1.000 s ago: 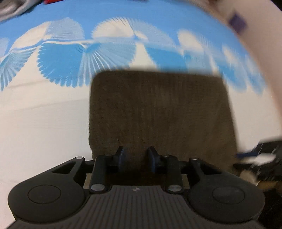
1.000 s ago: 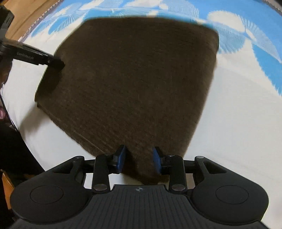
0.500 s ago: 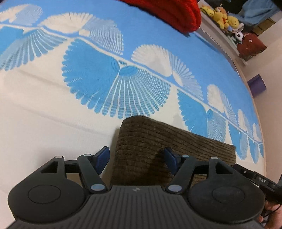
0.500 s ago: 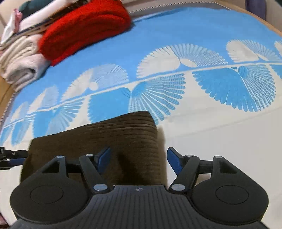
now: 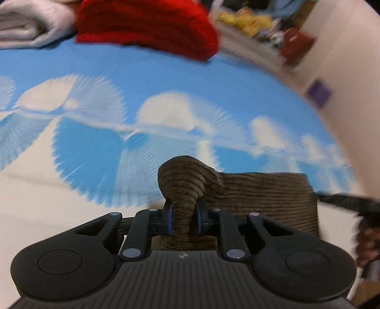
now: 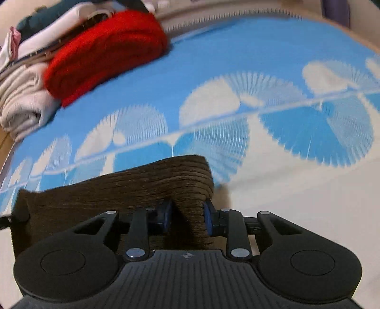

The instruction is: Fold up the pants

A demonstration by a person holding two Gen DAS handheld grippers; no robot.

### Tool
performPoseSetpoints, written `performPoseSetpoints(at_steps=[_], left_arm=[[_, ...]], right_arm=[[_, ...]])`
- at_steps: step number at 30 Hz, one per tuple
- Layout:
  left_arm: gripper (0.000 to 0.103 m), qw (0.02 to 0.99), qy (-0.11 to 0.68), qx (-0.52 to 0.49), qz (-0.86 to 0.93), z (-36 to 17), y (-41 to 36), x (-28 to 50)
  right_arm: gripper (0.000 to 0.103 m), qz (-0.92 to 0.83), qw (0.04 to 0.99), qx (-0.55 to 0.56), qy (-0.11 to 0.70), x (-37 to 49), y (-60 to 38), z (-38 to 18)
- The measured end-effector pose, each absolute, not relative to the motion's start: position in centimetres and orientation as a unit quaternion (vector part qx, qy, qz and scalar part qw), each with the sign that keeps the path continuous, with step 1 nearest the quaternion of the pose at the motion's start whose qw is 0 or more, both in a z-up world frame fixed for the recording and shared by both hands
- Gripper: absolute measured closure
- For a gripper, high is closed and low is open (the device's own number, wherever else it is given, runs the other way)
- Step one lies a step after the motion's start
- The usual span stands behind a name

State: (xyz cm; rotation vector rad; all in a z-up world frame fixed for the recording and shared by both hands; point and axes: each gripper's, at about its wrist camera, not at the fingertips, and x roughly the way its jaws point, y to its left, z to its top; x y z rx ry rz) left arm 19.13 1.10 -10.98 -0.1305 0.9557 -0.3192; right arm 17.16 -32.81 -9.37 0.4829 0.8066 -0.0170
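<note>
I am looking across a bed [image 5: 166,78] whose cover is blue with white fan shapes, and it is filling most of both views; the brown corduroy pants [image 5: 261,197] are lying on it close in front of me, already folded into a thick rectangular bundle. In the left view the bundle is running away to the right of my fingers; in the right view it is running off to the left, so I am judging its long axis to lie across, between the two grippers, with one at each end. Neither is nearer; each is sitting right on its own corner.

The left gripper [image 5: 182,215] is pinching a bunched ridge of corduroy, its blue pads pressing in on both sides. The right gripper [image 6: 186,215] is clamping the rounded folded corner at the other end in the same way. I am reading this as a two-handed hold for the next fold or for carrying the bundle.

Farther off, a folded red knit [image 6: 104,52] is resting at the far edge of the bed, just beside pale folded towels [image 6: 21,102]. Beyond the bed, blurred, some plush toys [image 5: 251,21] are sitting along a ledge.
</note>
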Motion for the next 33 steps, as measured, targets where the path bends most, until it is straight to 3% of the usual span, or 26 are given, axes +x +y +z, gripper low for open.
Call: performPoseSetpoints(at_steps=[1,5,9,10,12,14,18,21,23,27,30,33], left_arm=[[0.073,0.872,0.466,-0.053,-0.138,-11.5,0.9,19.2],[0.071,0.891,0.435,-0.044,-0.120,-9.6,1.1,18.3],[0.071,0.899,0.407,-0.038,-0.159,-7.3,1.3,16.5],[0.071,0.891,0.415,-0.035,-0.179,-7.4,1.3,16.1],[0.073,0.864,0.459,-0.008,-0.208,-9.3,0.4,16.1],[0.076,0.840,0.508,0.056,-0.185,-12.2,-0.7,16.1],[0.076,0.850,0.499,0.042,-0.163,-10.8,-0.5,15.2],[0.076,0.853,0.481,0.025,-0.200,-8.8,-0.1,13.7],[0.076,0.833,0.511,0.044,-0.208,-10.2,-0.2,13.3],[0.075,0.821,0.521,0.112,-0.203,-12.0,-1.0,11.9],[0.075,0.819,0.520,0.075,-0.231,-10.5,-0.4,11.0],[0.074,0.790,0.552,0.133,-0.230,-12.6,-0.9,9.4]], right_arm=[[0.096,-0.028,0.894,0.224,0.388,17.3,-32.9,-9.5],[0.092,-0.073,0.863,0.246,0.435,17.6,-34.7,-11.4],[0.089,-0.027,0.886,0.228,0.403,15.9,-34.7,-9.1],[0.086,-0.002,0.893,0.212,0.396,15.3,-34.2,-8.5],[0.064,0.052,0.892,0.199,0.402,14.3,-33.4,-8.1],[0.055,0.099,0.878,0.179,0.434,13.5,-32.2,-8.6],[0.055,0.100,0.844,0.065,0.523,12.2,-29.8,-11.8],[0.056,0.132,0.849,0.085,0.504,10.7,-30.1,-10.3],[0.056,0.164,0.849,0.102,0.492,9.9,-30.2,-9.5],[0.056,0.174,0.817,0.009,0.550,8.8,-28.0,-12.2],[0.056,0.172,0.826,0.037,0.535,8.5,-28.7,-11.0],[0.056,0.173,0.819,0.045,0.545,8.0,-28.8,-11.2]])
